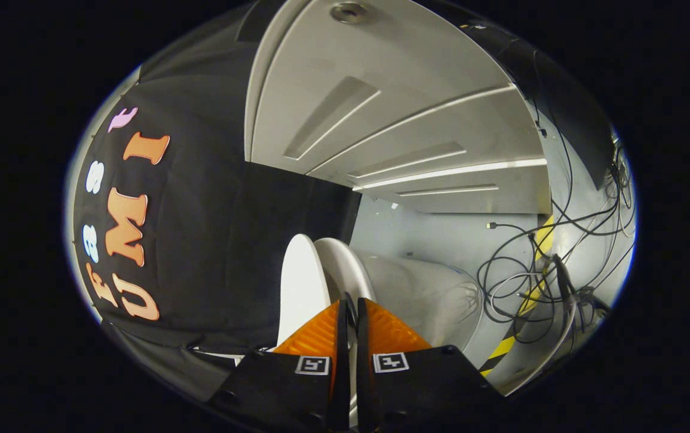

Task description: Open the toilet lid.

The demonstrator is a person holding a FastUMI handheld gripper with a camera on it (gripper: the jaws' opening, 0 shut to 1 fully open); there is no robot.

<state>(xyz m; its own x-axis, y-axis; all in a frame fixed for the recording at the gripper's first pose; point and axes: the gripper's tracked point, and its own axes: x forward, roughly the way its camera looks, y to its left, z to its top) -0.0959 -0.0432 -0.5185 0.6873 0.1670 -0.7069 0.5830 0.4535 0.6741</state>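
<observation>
The white lid [300, 282] stands raised, edge-on, just ahead of the gripper [350, 307], beside the seat [345, 270]. The gripper's fingers are nearly together; whether they pinch the lid's edge is unclear.

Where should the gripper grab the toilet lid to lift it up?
Best guess: the lid's thin free edge, approached straight on. The lid is a flat plate standing beside the seat, so its rim is slim enough to pinch. The gripper sits there, jaws nearly closed around an edge; which one is unclear.
</observation>
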